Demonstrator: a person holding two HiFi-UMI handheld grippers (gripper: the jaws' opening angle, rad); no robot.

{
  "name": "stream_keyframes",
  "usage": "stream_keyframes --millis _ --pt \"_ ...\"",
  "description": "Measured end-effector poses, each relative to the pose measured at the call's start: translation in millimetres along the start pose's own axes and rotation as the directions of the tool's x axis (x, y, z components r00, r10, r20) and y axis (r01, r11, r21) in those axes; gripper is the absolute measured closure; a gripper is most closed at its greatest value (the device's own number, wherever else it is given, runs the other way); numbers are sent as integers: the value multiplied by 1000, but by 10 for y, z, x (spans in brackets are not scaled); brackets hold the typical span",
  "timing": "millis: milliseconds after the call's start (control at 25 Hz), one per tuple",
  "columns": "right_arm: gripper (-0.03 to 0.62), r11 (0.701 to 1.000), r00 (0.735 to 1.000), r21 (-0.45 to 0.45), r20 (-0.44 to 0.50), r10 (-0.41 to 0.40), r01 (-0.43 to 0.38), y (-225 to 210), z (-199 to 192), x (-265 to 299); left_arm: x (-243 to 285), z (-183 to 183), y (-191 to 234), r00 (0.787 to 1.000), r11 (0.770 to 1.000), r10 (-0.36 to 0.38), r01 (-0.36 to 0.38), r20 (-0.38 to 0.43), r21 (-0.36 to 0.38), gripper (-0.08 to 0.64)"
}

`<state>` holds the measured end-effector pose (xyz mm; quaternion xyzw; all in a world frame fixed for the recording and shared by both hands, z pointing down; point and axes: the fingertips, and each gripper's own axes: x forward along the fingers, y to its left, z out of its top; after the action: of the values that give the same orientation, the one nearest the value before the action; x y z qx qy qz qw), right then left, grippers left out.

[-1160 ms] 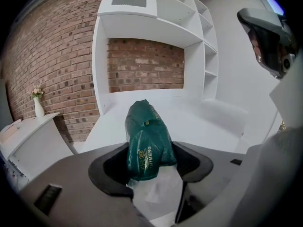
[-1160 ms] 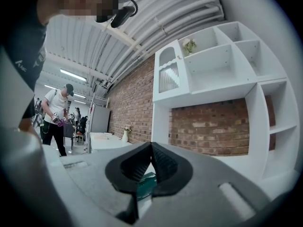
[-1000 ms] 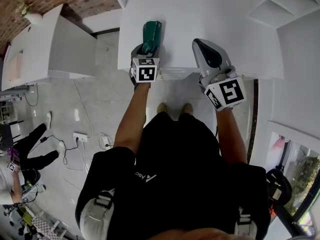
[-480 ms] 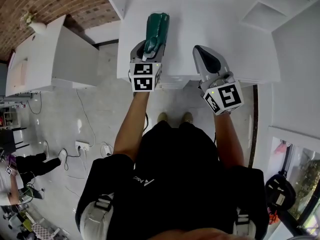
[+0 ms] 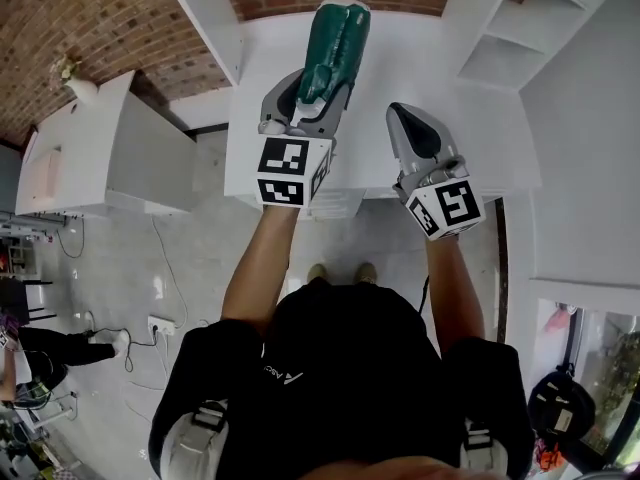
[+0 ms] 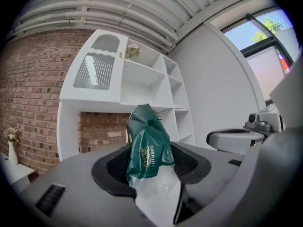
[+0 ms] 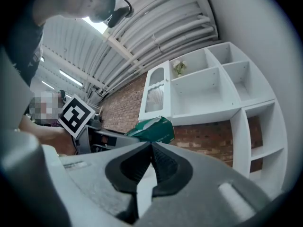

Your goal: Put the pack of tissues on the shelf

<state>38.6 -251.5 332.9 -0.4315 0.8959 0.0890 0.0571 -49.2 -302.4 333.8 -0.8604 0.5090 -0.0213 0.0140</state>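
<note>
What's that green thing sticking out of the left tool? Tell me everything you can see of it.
It is the pack of tissues, a soft, crinkled packet in glossy dark green film with small gold print and a clear, whitish lower end. The left gripper has its jaws closed on that lower end, so most of the pack juts out beyond them, held in the air and touching nothing else, facing a white shelf unit.

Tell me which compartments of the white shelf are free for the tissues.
Bare: the wide compartment under the plant, the square compartment right of the plant, and the side compartment below that. The plant's own compartment is partly taken. Left of it, the shelf has a door.
</note>
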Motion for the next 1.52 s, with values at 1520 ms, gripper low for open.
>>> stream_keyframes --millis 1520 --pt "591 979 993 -205 121 2 23 -2121 1359 370 2667 2378 -733 987 983 -155 150 50 104 336"
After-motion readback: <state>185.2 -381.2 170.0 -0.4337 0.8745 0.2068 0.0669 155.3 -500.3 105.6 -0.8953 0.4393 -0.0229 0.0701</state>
